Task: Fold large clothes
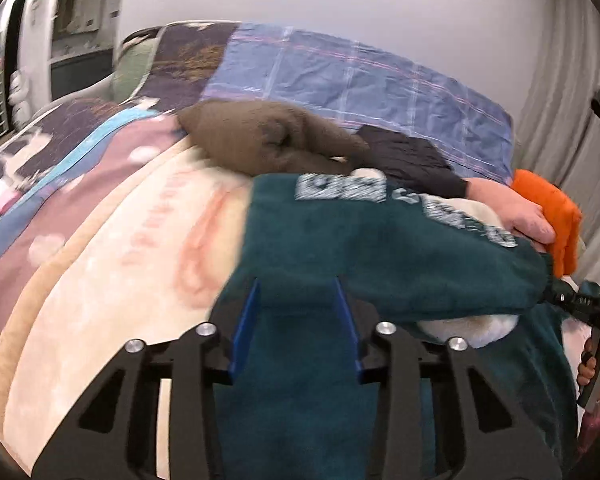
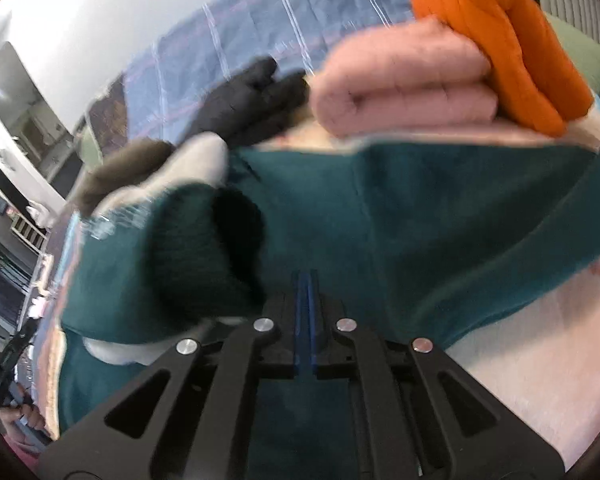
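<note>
- My left tool (image 1: 296,296) – blue pads pinching a fold of the teal sweatshirt (image 1: 380,240).
- My right tool (image 2: 307,280) – pads pressed together.
- Sweatshirt lies on the bed (image 1: 120,260).

Left wrist view: rides behind left gripper (image 1: 296,292), tilted down across bed (image 1: 100,248), close over teal garment (image 1: 380,240), facing wall beyond. Right wrist view: behind right gripper (image 2: 307,280), same downward tilt, nearer teal garment (image 2: 400,216). Shared: garment, orange bundle (image 1: 548,208) (image 2: 512,44), blue plaid quilt (image 1: 340,76) (image 2: 240,44) behind garment
</note>
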`<move>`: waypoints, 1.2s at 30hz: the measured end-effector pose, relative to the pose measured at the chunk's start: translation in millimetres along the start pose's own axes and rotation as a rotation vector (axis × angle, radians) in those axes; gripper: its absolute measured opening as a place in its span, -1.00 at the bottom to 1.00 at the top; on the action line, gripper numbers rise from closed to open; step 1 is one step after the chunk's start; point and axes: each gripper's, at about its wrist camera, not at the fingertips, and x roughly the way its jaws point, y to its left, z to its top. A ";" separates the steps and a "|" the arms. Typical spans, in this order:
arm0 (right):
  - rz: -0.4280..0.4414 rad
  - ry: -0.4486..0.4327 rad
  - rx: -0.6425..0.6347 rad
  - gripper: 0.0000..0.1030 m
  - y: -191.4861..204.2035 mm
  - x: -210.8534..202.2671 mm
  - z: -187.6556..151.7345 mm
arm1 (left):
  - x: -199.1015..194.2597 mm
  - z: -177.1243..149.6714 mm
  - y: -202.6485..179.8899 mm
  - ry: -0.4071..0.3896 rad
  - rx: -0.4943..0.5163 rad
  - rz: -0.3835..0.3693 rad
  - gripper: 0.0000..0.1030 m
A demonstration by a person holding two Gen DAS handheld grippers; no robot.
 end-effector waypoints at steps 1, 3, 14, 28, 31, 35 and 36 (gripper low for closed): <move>0.012 -0.037 -0.029 -0.88 9.9 -9.5 4.2 | 1.0 6.4 -8.5 -0.007 0.018 -0.018 -0.30; 0.048 -0.098 -0.089 -0.83 31.9 -24.8 11.7 | 5.8 20.7 -30.9 -0.020 0.062 -0.070 -0.30; -0.036 0.127 -0.147 -0.38 48.7 75.3 -24.6 | 137.5 -33.6 -151.6 0.124 0.295 -0.185 -0.26; -0.203 -0.109 -0.011 0.20 -36.0 -21.0 19.7 | 122.2 -36.1 -144.6 0.098 0.275 -0.196 -0.24; -0.284 -0.103 0.023 0.20 -84.0 -22.1 49.2 | 122.2 -35.8 -146.0 0.094 0.281 -0.190 -0.23; -0.475 -0.016 0.245 -0.44 -166.9 -27.0 47.3 | 124.0 -33.1 -146.7 0.092 0.278 -0.193 -0.22; -0.454 -0.012 0.296 -0.54 -184.2 -34.8 39.8 | 123.7 -33.0 -146.5 0.091 0.277 -0.193 -0.22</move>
